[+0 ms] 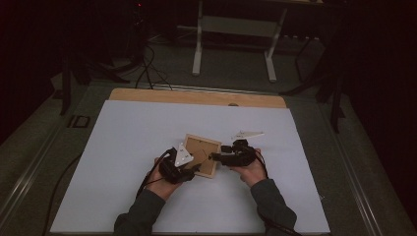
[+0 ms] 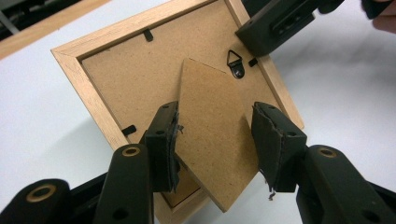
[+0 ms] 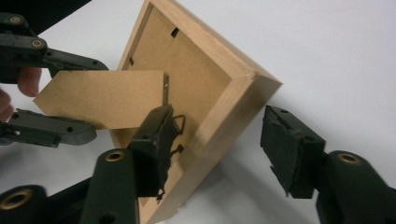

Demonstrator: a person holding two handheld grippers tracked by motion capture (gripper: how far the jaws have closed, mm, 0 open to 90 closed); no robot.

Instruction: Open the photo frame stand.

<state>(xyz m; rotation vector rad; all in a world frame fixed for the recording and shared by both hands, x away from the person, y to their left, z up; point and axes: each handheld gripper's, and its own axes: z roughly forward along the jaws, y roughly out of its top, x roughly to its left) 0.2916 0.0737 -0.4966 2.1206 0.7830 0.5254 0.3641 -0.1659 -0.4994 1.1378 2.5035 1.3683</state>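
Note:
A light wooden picture frame (image 1: 200, 154) lies back side up on the white table (image 1: 123, 147). Its brown cardboard easel stand (image 2: 215, 135) is swung out from the backing. My left gripper (image 2: 217, 144) is shut on that stand, one pad against each long edge; from the right gripper view it (image 3: 46, 93) clamps the stand's free end. My right gripper (image 3: 222, 151) is open astride the frame's rim: one pad (image 3: 156, 149) sits inside the recessed back by the metal hanger, the other (image 3: 289, 154) stands clear outside the corner. In the high view both grippers (image 1: 195, 168) (image 1: 215, 157) meet at the frame.
The white sheet covers a wooden tabletop whose bare strip (image 1: 196, 97) shows at the far edge. Beyond it stand the legs of another table (image 1: 233, 44) and floor cables (image 1: 147, 69). The person's forearms (image 1: 268, 201) come in from the near edge.

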